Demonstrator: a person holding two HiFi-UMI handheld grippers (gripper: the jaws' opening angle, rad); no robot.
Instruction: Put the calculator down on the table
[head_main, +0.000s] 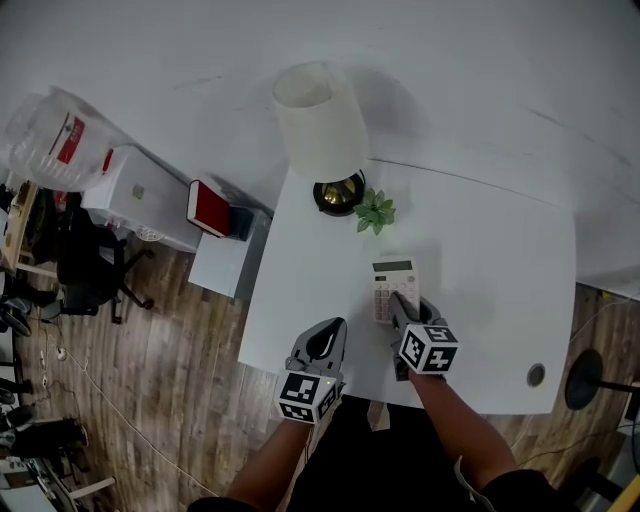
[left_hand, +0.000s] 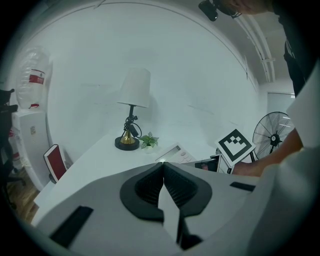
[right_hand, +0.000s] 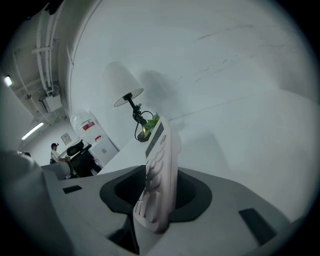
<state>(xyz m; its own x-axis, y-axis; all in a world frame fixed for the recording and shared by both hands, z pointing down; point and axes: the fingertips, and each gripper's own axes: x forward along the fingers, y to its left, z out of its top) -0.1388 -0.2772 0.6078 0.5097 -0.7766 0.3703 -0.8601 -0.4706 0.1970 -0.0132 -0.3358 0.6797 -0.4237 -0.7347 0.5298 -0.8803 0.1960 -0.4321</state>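
A white calculator (head_main: 395, 285) lies on the white table (head_main: 500, 270), keys up, with its display end toward the lamp. My right gripper (head_main: 400, 308) is at its near end, and its jaws stand apart on either side of the calculator's lower end without pressing on it. In the right gripper view the calculator (right_hand: 160, 165) stands edge-on in the gap of the right gripper (right_hand: 157, 177). My left gripper (head_main: 333, 328) hovers over the table's front left and is shut with nothing in it. From the left gripper (left_hand: 163, 167) view the calculator (left_hand: 175, 151) shows just beyond the jaws.
A table lamp (head_main: 320, 120) with a white shade and a small green plant (head_main: 375, 212) stand at the table's far edge. A cable hole (head_main: 536, 375) is at the front right. Left of the table are a red book (head_main: 208, 208) and a white cabinet (head_main: 140, 190).
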